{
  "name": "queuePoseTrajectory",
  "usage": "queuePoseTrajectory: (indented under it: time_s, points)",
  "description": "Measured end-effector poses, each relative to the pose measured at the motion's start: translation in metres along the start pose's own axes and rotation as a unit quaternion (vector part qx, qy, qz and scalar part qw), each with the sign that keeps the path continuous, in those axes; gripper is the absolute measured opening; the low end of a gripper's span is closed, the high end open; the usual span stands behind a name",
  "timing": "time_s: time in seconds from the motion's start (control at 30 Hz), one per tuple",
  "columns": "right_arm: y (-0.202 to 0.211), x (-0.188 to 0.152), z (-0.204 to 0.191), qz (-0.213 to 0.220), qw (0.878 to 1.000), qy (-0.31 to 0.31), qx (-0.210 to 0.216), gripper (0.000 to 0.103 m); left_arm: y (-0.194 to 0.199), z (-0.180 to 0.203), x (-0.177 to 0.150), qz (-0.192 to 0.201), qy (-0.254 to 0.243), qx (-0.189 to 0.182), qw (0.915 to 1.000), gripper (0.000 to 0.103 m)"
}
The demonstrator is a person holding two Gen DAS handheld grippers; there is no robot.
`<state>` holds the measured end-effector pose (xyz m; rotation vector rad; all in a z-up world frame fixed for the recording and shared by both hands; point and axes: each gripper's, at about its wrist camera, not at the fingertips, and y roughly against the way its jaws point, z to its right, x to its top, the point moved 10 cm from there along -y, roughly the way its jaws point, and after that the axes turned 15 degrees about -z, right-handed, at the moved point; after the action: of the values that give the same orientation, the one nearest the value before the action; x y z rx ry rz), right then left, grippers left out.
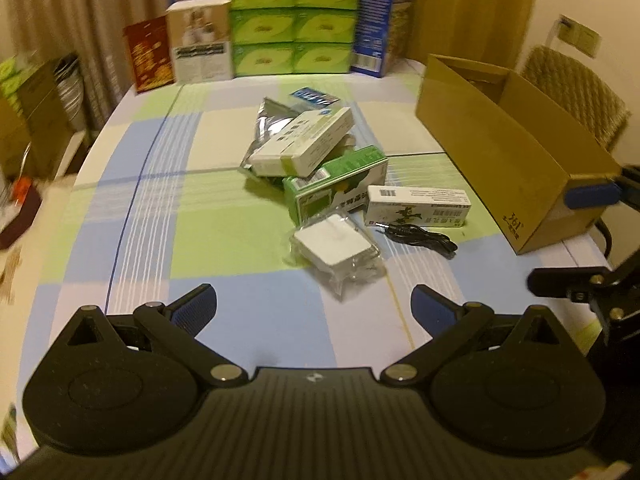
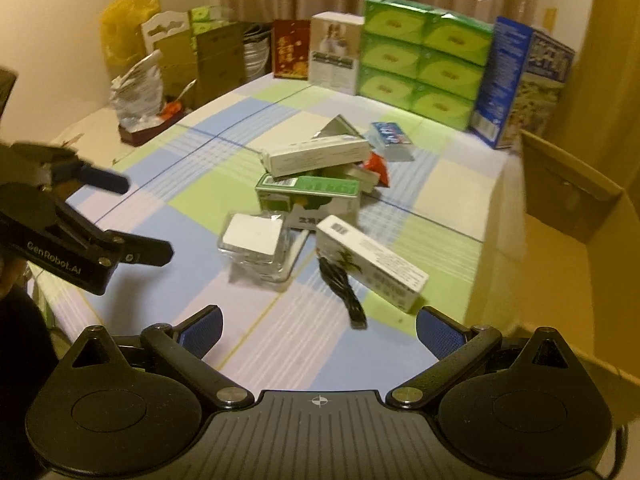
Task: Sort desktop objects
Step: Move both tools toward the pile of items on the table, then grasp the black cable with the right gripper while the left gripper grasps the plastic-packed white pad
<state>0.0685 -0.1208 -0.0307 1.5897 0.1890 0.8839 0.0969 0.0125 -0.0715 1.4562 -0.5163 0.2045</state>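
Overall, the desk (image 1: 224,216) carries a checked cloth of blue, green and cream squares, with beige curtains (image 1: 80,8) behind. At its centre lies a loose pile: a white medicine box (image 1: 304,142) tilted on a silver foil pouch (image 1: 268,120), a green box (image 1: 336,184) beneath, a white-and-green box (image 1: 418,206), a bagged white item (image 1: 336,250) and a black cable (image 1: 420,238). An open cardboard box (image 1: 516,160) stands at the right edge. Green tissue packs (image 1: 294,22) are stacked along the far edge between upright cartons. The left gripper (image 1: 314,310) is released, jaws spread wide above the cloth, holding nothing. The right gripper (image 2: 318,330) is likewise released and empty, just beside the cardboard box.
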Motion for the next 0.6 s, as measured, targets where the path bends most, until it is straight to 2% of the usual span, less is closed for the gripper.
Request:
queuePoseTrajectory:
  time_s: [0.13, 0.3, 0.6]
  points:
    - [-0.026, 0.003, 0.007, -0.015, 1.0, 0.005, 0.008, 0.084, -0.015, 0.0, 0.011, 0.001, -0.05, 0.0, 0.9988, 0.102]
    - [-0.055, 0.003, 0.011, -0.022, 0.999, 0.019, 0.019, 0.073, -0.043, 0.002, 0.019, 0.0, -0.111, -0.005, 0.9938, 0.102]
    - [-0.096, 0.009, 0.024, -0.028, 0.999, 0.035, 0.016, 0.063, -0.091, 0.011, 0.03, 0.005, -0.193, -0.029, 0.9808, 0.102]
